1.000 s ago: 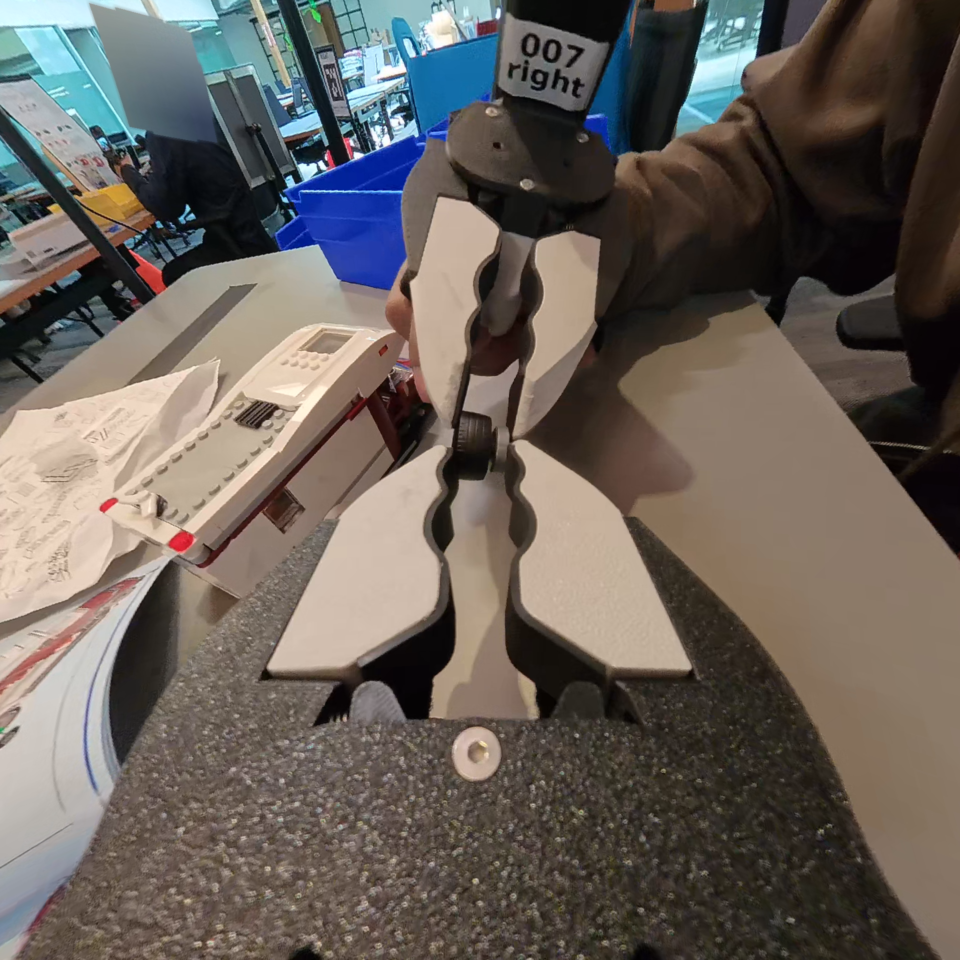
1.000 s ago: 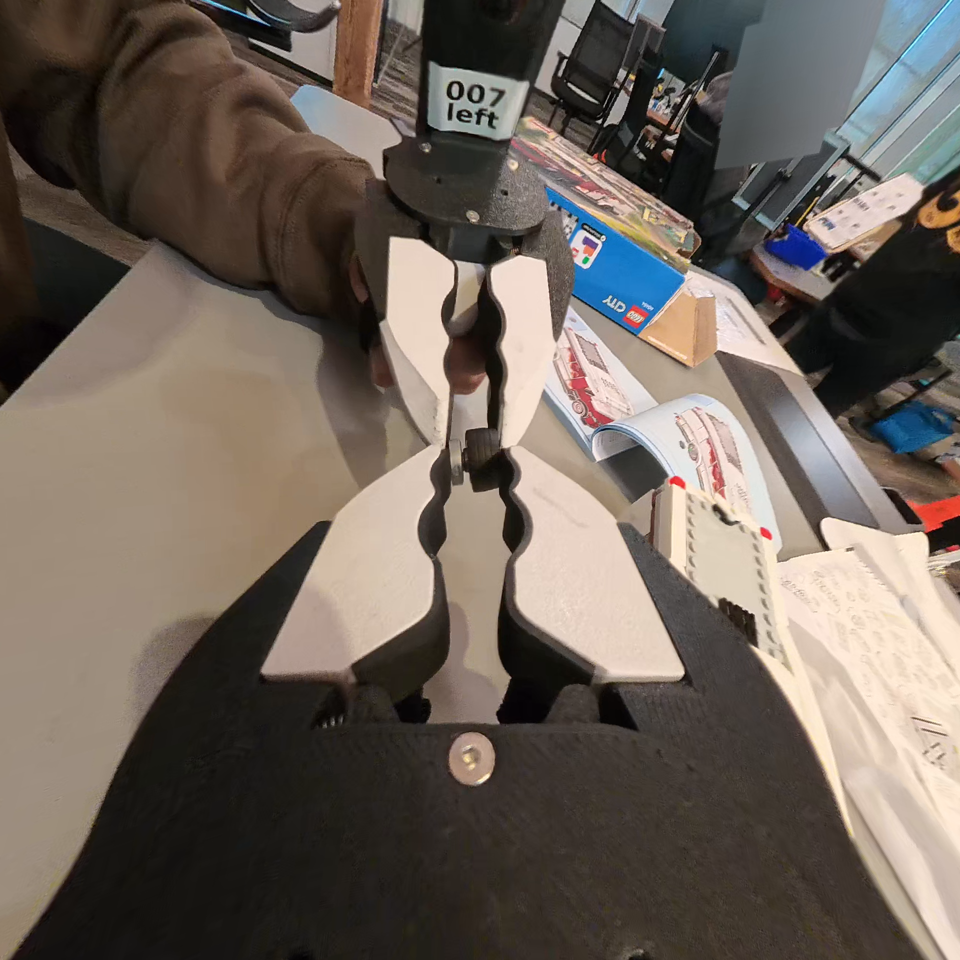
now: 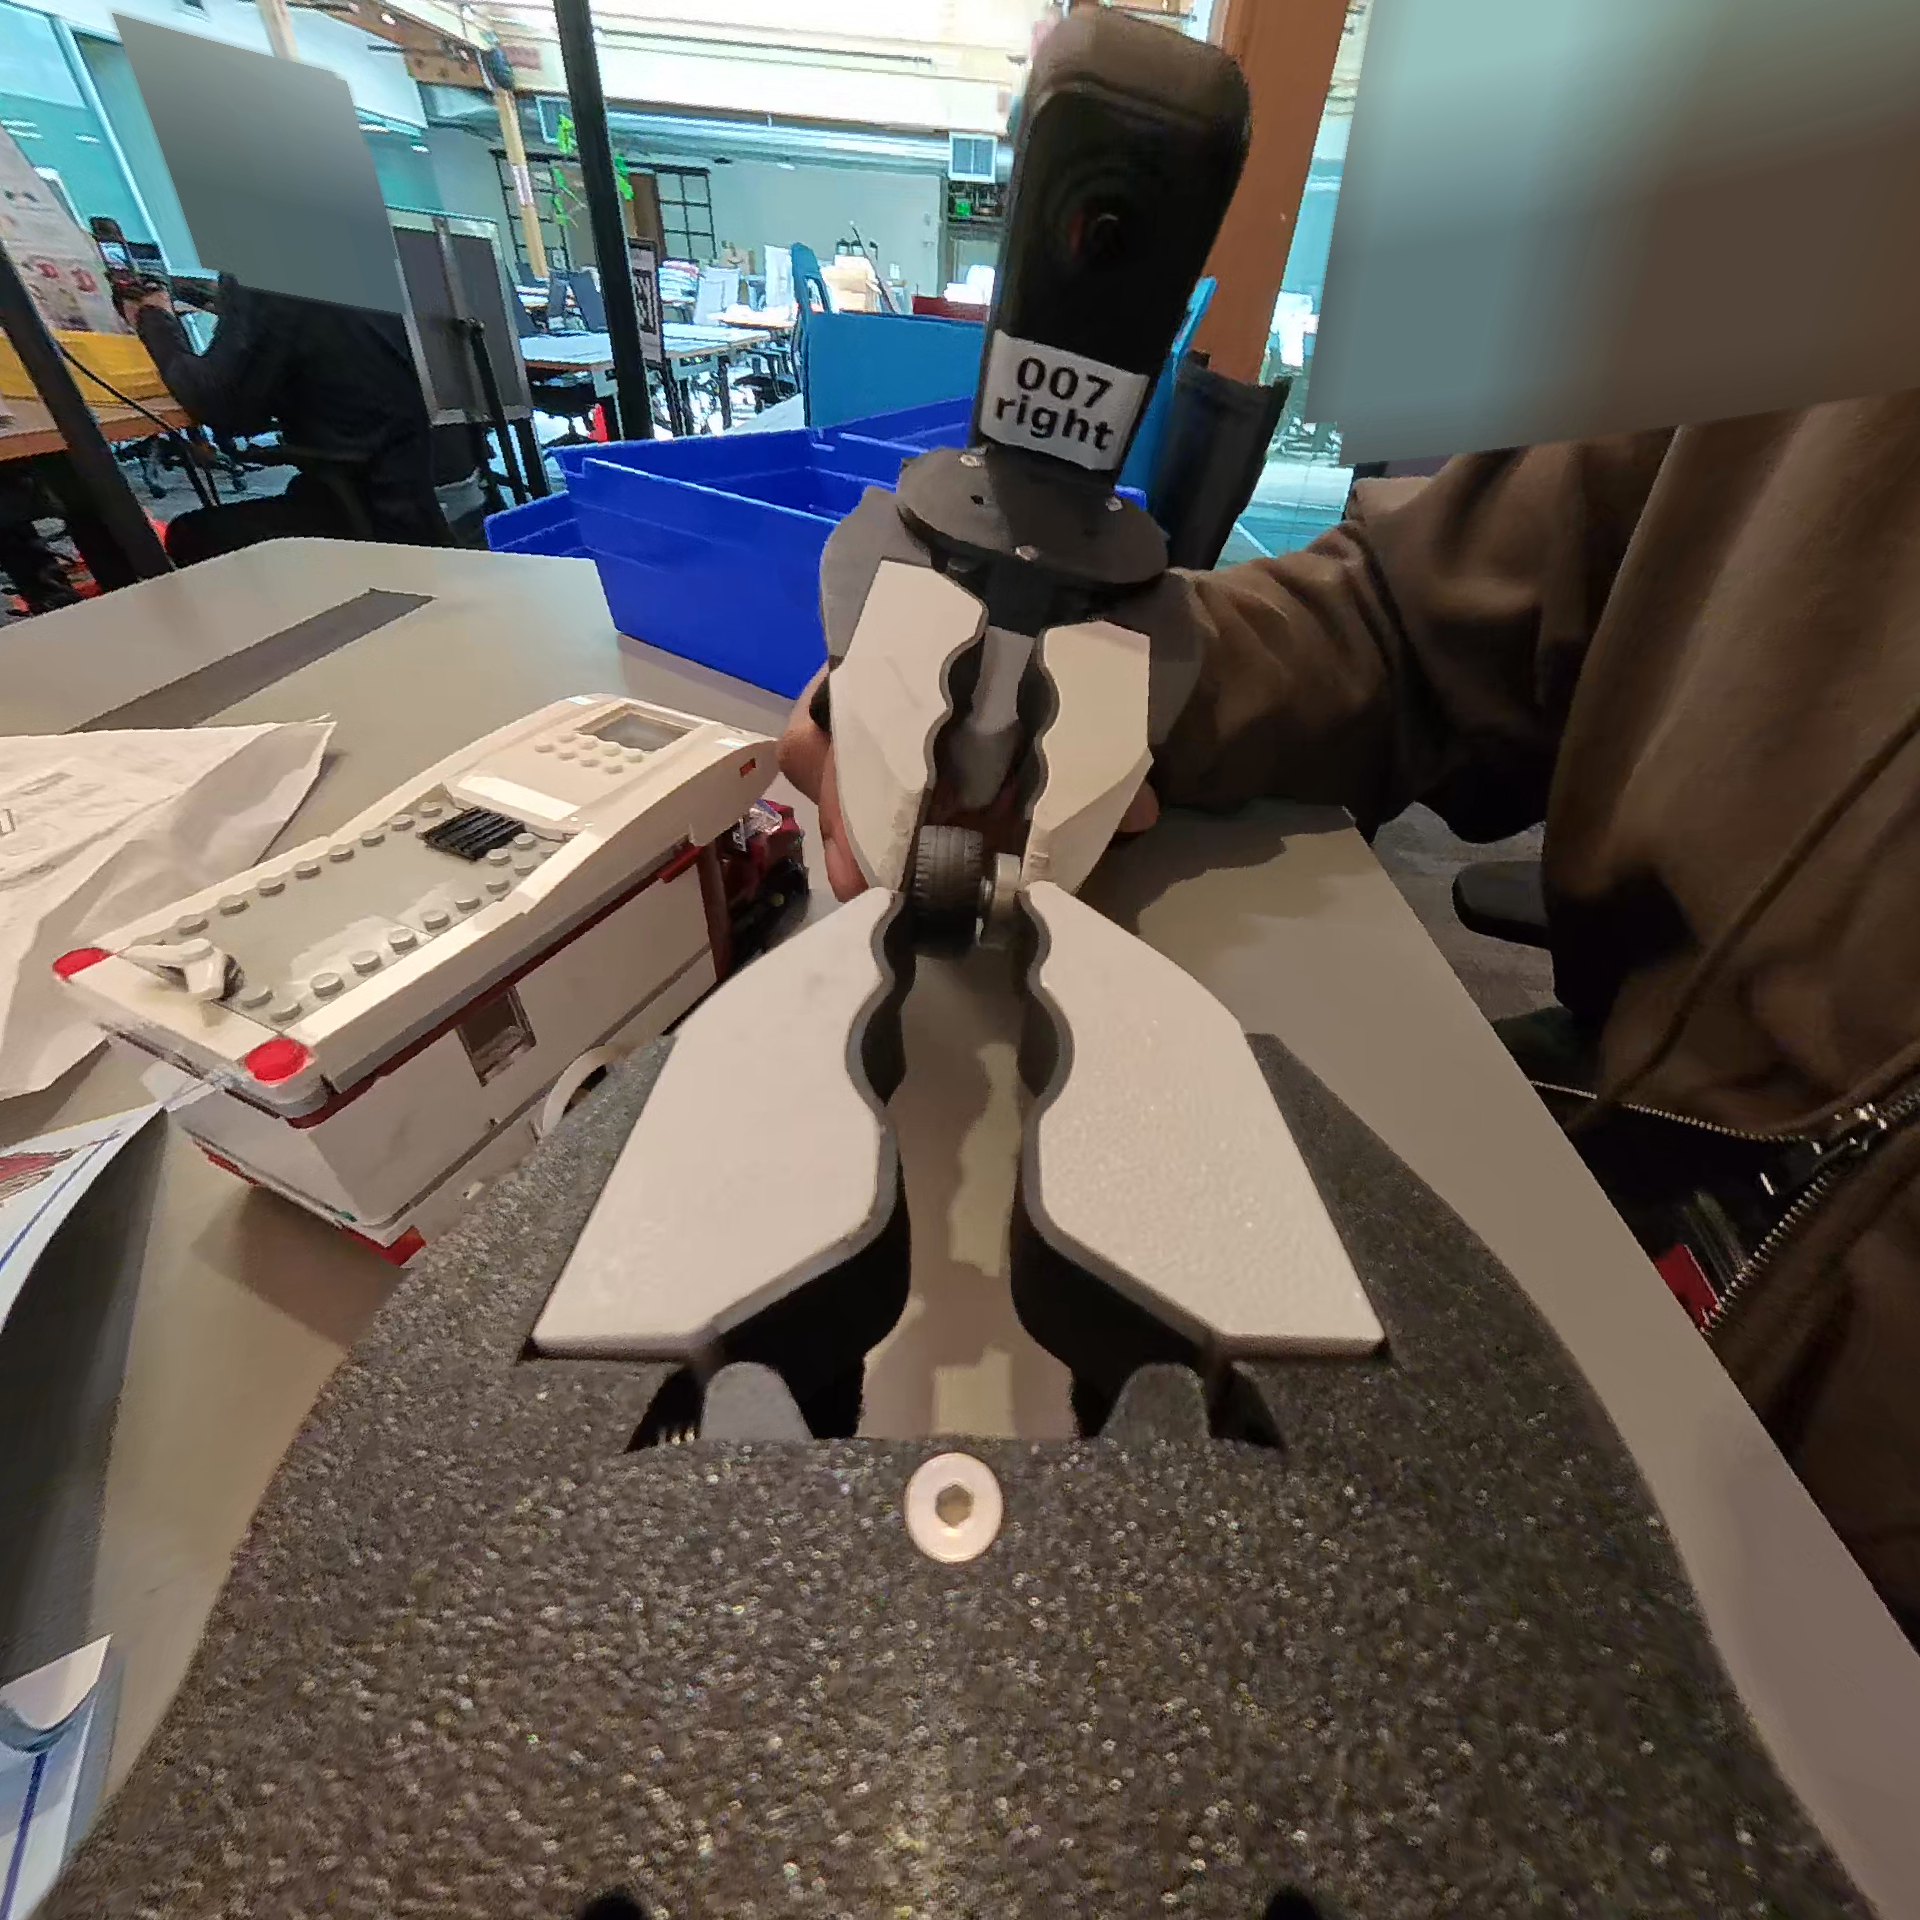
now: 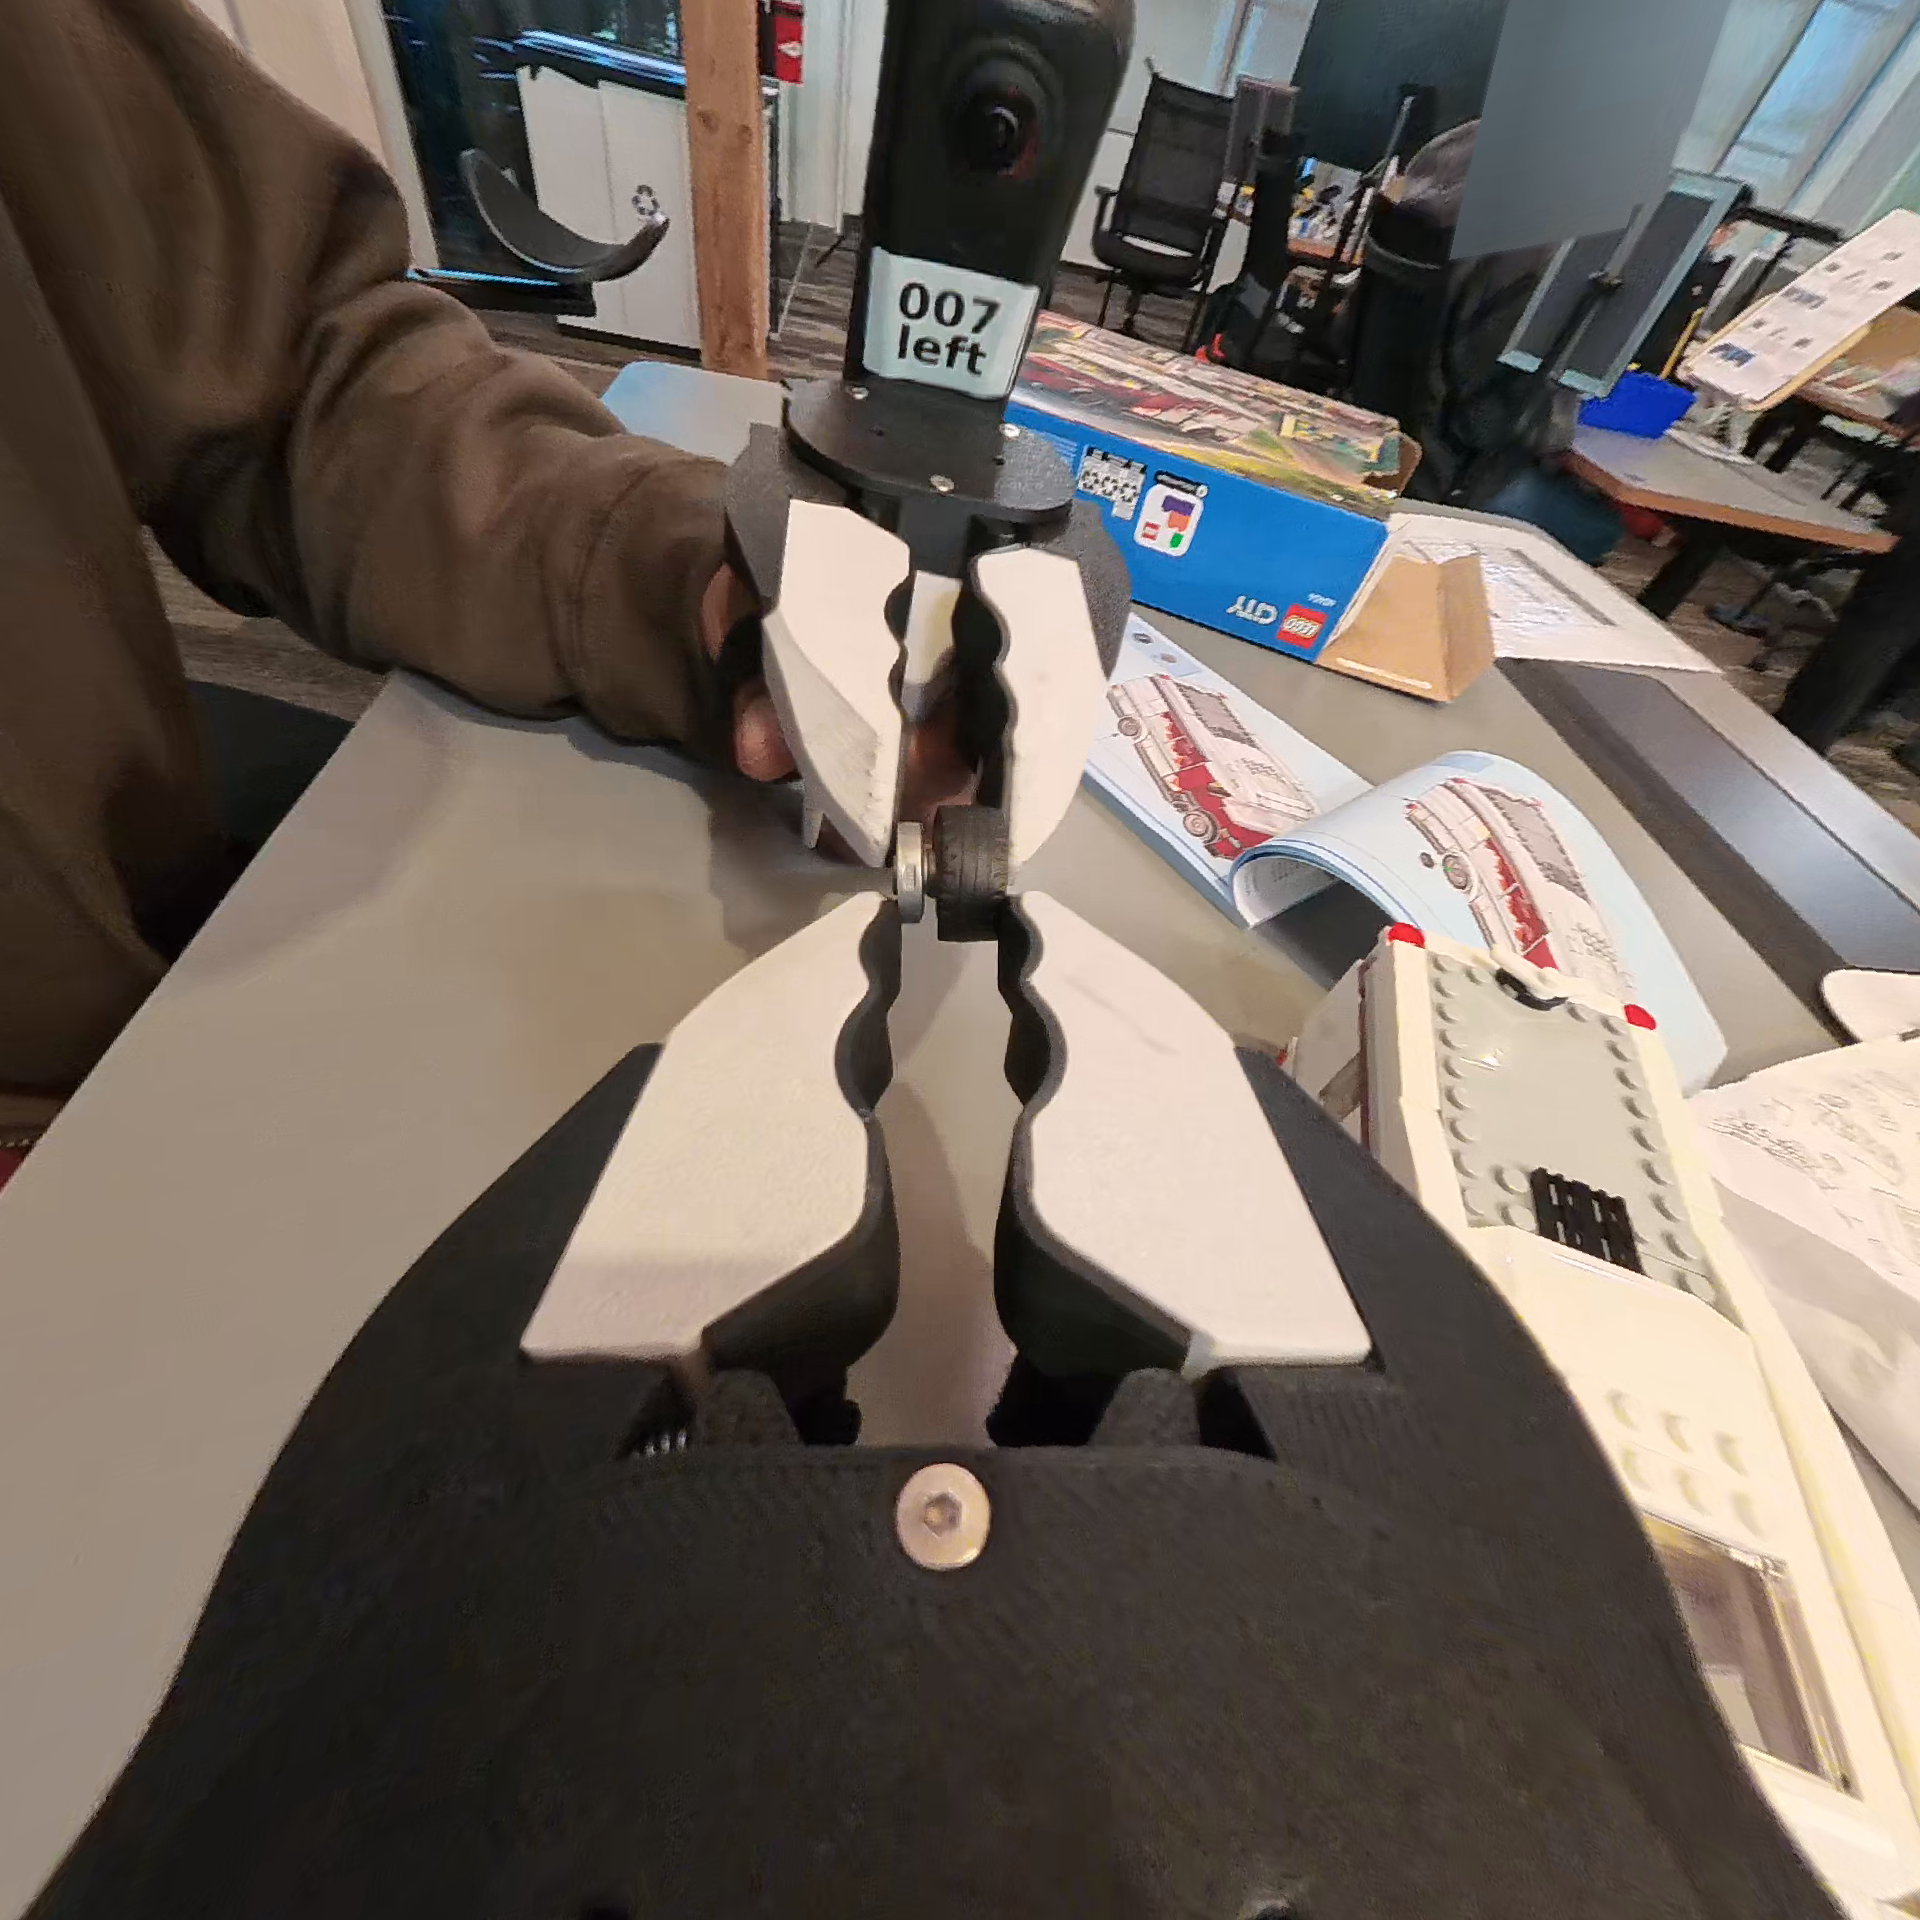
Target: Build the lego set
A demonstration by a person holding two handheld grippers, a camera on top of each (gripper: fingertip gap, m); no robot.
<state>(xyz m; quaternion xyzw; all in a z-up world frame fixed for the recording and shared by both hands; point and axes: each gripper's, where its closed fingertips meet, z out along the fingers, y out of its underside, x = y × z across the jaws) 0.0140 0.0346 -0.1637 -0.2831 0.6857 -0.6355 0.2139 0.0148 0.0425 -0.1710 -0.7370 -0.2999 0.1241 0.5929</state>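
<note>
Plainly, we saw the two tools meeting tip to tip above the desk (image 3: 1299, 1039), with one small wheel (image 3: 945, 883) caught between them; it was a black tyre with a grey hub disc (image 3: 1004, 883) beside it on a short axle. The left gripper (image 3: 961, 914) came at it from below in its own view, and its fingers were nearly together, one tip against the tyre and the other against the disc, so we judged it clamped on the wheel. The right gripper (image 4: 948, 914) faced it from the far side; its fingers straddled the same wheel at a like narrow gap and looked pressed on it too, though the contact on the disc side was hard to make out. The wheel hung clear of the desk, right at both pairs of fingertips.

To the left of the left fingers, near them, a white brick-built vehicle (image 3: 416, 935) with a grey studded roof and red trim stood on the desk; beyond it lay loose printed sheets (image 3: 125, 790); behind the right gripper sat blue bins (image 3: 707, 561). To the right of the right fingers an open instruction booklet (image 4: 1455, 862) curled on the desk, and farther off lay a blue set box (image 4: 1247, 561). A brown sleeve (image 3: 1403, 675) ran to the hand behind each tool.
</note>
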